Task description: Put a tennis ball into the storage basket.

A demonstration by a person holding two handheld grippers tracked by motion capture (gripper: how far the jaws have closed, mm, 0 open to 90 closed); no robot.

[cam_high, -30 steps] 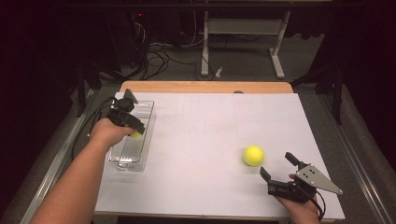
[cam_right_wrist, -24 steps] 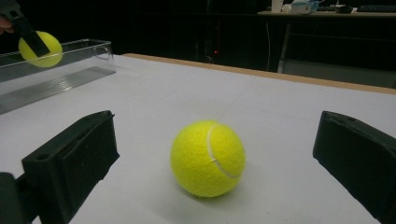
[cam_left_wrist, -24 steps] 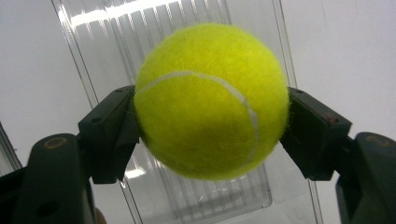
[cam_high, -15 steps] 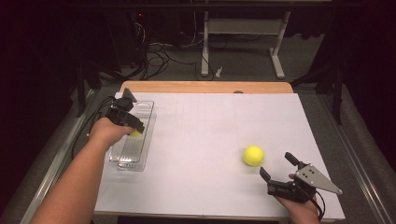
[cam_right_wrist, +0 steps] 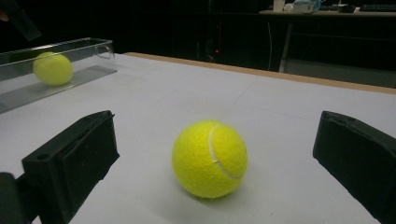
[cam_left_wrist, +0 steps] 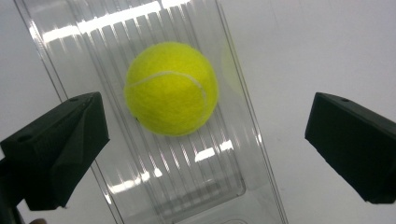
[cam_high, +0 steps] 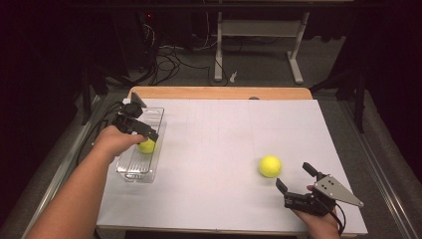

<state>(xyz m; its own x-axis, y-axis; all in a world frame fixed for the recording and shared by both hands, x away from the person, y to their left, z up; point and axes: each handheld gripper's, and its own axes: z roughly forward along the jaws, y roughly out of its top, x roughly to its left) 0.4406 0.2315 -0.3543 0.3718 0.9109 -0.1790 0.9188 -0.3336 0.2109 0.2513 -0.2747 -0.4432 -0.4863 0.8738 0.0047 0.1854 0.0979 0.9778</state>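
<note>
A yellow tennis ball (cam_high: 146,146) (cam_left_wrist: 171,88) lies on the ribbed floor of a clear plastic tray (cam_high: 134,169) (cam_left_wrist: 205,186) at the table's left. My left gripper (cam_high: 148,137) (cam_left_wrist: 205,116) hovers over it. Its jaws have just been opening and now stand wide, one on each side of the ball, touching nothing. A second tennis ball (cam_high: 270,166) (cam_right_wrist: 209,158) rests on the white sheet at the front right. My right gripper (cam_high: 293,175) (cam_right_wrist: 218,126) sits just in front of that ball, open, with its jaws apart from it. The right gripper view also shows the tray (cam_right_wrist: 70,46) with the first ball (cam_right_wrist: 52,68) in it.
A white sheet (cam_high: 224,134) covers the wooden table (cam_high: 219,92). Beyond the far edge lie a dark floor with cables (cam_high: 169,55) and the legs of a desk (cam_high: 296,50). A metal rail (cam_high: 383,164) runs along the table's right side.
Little differs in the high view. The left hand stays over the tray with the ball under it. The right gripper and the loose ball have kept still.
</note>
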